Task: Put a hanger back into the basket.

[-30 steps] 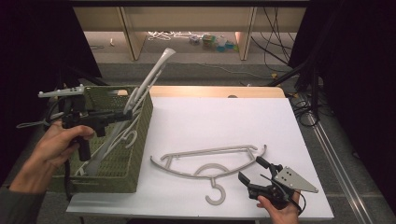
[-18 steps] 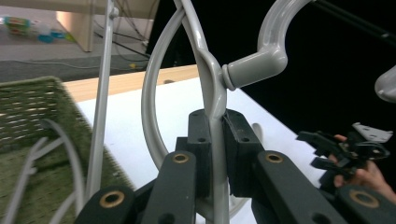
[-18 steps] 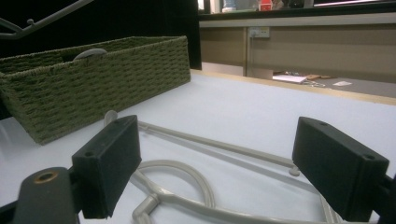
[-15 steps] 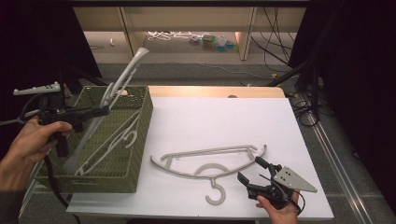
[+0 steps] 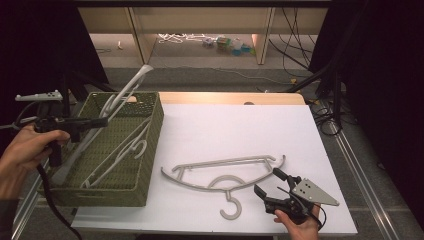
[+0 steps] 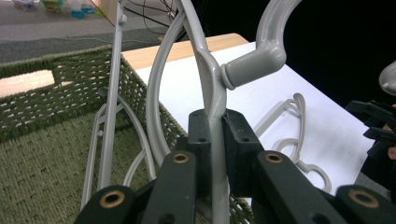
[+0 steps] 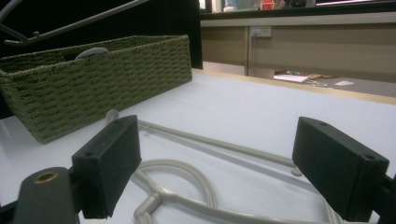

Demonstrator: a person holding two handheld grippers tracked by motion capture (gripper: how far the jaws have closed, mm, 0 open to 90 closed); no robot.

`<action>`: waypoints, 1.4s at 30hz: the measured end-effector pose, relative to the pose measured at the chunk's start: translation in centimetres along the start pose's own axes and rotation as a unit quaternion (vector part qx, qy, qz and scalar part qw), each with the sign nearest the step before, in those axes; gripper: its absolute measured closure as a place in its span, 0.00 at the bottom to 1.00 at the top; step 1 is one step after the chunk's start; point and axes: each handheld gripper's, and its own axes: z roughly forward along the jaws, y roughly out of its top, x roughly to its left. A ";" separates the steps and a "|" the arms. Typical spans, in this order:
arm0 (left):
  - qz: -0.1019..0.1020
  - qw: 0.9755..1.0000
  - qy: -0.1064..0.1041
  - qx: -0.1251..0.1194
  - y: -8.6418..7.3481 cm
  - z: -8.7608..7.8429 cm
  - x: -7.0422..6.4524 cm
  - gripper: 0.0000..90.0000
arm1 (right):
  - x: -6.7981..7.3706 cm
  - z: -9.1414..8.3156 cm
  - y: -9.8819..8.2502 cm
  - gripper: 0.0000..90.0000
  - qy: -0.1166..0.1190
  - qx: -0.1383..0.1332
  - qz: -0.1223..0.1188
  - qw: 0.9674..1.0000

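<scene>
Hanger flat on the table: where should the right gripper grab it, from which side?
Grip the hanger probably at the neck above its hook. It lies flat, hook toward the open right gripper, so come from the near edge, jaws straddling that thin stem.

Glossy plastic hanger (image 6: 212, 88); rough woven basket (image 5: 145, 150)

Bright evenly lit tabletop, dark surroundings, soft shadows, near foreground blurred
</scene>
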 end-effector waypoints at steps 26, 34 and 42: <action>0.030 0.996 0.046 0.064 -0.9 0.1 3.3 0.91 | 0.1 0.1 0.0 0.18 0.003 0.014 -0.002 1.000; 0.044 0.994 0.044 0.085 -1.1 1.0 3.3 0.91 | 0.0 0.1 0.0 0.18 0.003 0.015 -0.001 1.000; 0.045 0.994 0.039 0.092 -1.5 1.9 2.8 0.91 | 0.0 0.3 -0.1 0.18 0.001 0.003 0.000 1.000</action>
